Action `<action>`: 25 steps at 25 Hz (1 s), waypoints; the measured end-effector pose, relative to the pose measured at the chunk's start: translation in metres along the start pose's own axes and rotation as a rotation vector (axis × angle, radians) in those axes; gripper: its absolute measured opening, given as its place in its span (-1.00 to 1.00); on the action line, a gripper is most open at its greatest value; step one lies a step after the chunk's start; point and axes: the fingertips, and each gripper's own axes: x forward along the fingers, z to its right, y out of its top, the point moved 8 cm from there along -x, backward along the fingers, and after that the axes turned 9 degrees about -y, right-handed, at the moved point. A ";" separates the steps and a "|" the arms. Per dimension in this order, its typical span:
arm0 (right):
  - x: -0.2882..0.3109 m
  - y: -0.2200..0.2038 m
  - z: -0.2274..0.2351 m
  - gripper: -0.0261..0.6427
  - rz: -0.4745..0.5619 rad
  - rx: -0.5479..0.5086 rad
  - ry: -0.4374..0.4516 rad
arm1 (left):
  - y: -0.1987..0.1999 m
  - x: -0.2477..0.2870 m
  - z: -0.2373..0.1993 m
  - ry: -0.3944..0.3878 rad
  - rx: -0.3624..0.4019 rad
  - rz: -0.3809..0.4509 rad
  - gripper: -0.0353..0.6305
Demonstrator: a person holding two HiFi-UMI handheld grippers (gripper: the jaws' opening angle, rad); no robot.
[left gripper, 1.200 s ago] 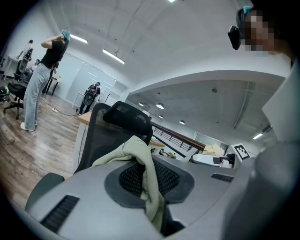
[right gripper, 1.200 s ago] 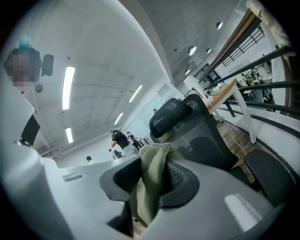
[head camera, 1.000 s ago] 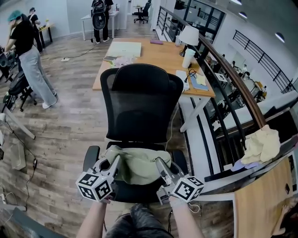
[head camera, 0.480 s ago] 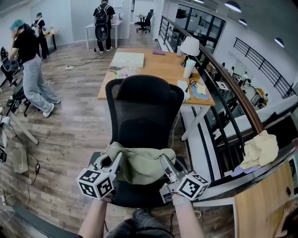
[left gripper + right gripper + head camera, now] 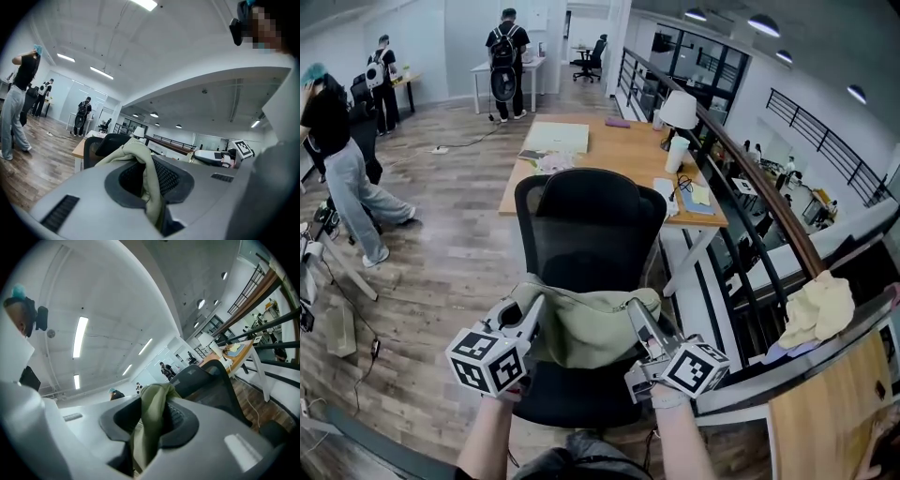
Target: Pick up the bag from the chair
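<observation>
A pale olive-green cloth bag (image 5: 586,323) hangs between my two grippers, lifted above the seat of the black mesh office chair (image 5: 591,230). My left gripper (image 5: 532,309) is shut on the bag's left edge, and its fabric (image 5: 147,176) is pinched between the jaws in the left gripper view. On the other side my right gripper (image 5: 636,311) is shut on the right edge, with green cloth (image 5: 150,425) squeezed between its jaws. The bag sags in the middle in front of the chair's backrest.
A wooden desk (image 5: 614,155) with papers, a white lamp (image 5: 680,98) and a cup stands behind the chair. A railing (image 5: 759,220) runs along the right with a yellowish cloth (image 5: 816,309) on it. People stand at the left (image 5: 333,159) and far back (image 5: 506,56).
Both grippers have risen with the bag, lifting it off the seat and higher before the backrest. The person at left has walked further left.
</observation>
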 end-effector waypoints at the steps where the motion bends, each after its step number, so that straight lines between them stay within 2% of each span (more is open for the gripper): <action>1: 0.000 0.005 -0.003 -0.61 0.007 -0.004 0.003 | 0.005 0.000 0.002 0.000 0.009 0.006 -0.82; 16: 0.015 0.064 -0.045 -0.62 0.088 -0.077 0.083 | 0.074 -0.004 0.016 0.003 0.133 0.078 -0.82; 25: 0.015 0.105 -0.080 -0.63 0.125 -0.116 0.122 | 0.119 -0.011 0.030 -0.012 0.175 0.152 -0.82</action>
